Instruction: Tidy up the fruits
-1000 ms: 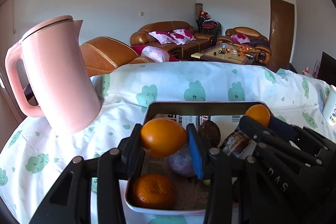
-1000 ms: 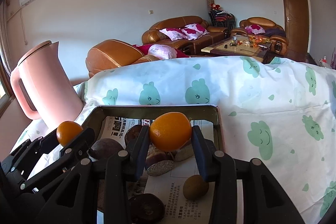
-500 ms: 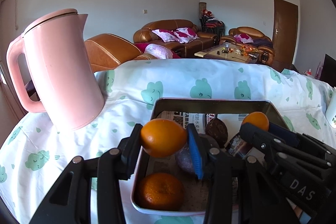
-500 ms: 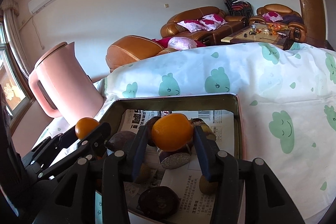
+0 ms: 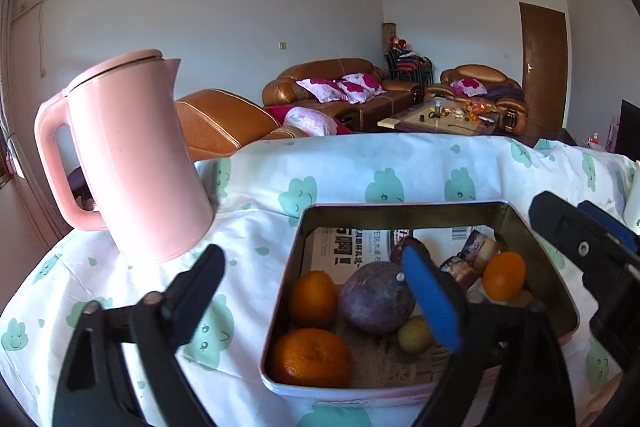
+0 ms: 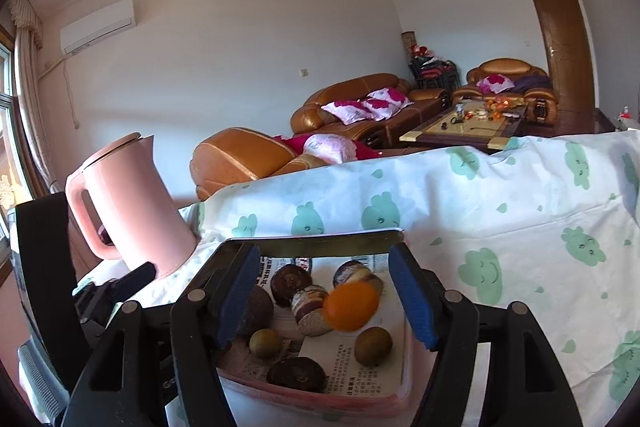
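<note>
A metal tin tray (image 5: 404, 209) lined with newspaper stands on the cloud-print cloth. My left gripper (image 5: 312, 263) hangs over its left end, jaws opening wide with nothing between them. Below it lie two oranges (image 5: 312, 297) (image 5: 310, 357), a purple round fruit (image 5: 378, 297) and a small green fruit (image 5: 414, 335). My right gripper (image 6: 324, 259) is above the tray (image 6: 316, 241), jaws opening. A blurred orange (image 6: 351, 306) sits loose between its pads, touching neither. The left wrist view shows that orange (image 5: 504, 275) low in the tray's right end.
A tall pink kettle (image 5: 132, 155) stands on the cloth just left of the tray. Two kiwis (image 6: 265, 343) (image 6: 373, 345), dark round fruits (image 6: 291, 279) and cut pieces (image 6: 310, 307) fill the tray. Sofas and a coffee table lie beyond the table's far edge.
Both grippers have opened and let go of their oranges. The left one's orange now lies in the tray; the right one's has dropped from between the pads towards the tray.
</note>
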{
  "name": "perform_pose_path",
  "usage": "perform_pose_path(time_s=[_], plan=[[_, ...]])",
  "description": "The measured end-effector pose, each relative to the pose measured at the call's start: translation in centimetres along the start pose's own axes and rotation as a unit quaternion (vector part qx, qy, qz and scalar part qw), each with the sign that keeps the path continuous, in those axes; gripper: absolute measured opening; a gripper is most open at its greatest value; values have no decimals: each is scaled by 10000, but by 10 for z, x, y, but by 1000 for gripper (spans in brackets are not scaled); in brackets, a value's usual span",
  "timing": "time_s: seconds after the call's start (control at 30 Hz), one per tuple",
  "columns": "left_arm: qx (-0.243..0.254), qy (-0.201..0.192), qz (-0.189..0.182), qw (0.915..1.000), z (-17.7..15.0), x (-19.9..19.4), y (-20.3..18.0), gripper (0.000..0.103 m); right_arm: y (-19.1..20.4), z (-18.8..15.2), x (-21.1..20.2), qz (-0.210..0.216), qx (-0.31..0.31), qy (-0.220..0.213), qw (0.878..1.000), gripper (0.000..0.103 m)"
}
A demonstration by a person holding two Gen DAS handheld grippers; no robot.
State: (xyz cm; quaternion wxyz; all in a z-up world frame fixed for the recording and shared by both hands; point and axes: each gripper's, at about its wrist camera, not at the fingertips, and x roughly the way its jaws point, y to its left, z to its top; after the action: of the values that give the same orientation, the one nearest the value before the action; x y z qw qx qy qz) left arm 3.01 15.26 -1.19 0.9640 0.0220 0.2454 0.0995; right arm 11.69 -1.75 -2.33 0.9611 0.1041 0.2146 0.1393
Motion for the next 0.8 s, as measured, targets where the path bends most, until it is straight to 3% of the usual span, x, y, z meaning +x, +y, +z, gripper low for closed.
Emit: perform_pose_path(time_s=[0.17, 0.8], plan=[[17, -281, 67, 9996, -2, -15, 1, 103, -7, -2, -15, -544, 44, -286, 9981, 78], [-85, -467, 31, 9989, -17, -49, 9, 103, 9, -18, -51, -696, -404, -724, 9941, 78]])
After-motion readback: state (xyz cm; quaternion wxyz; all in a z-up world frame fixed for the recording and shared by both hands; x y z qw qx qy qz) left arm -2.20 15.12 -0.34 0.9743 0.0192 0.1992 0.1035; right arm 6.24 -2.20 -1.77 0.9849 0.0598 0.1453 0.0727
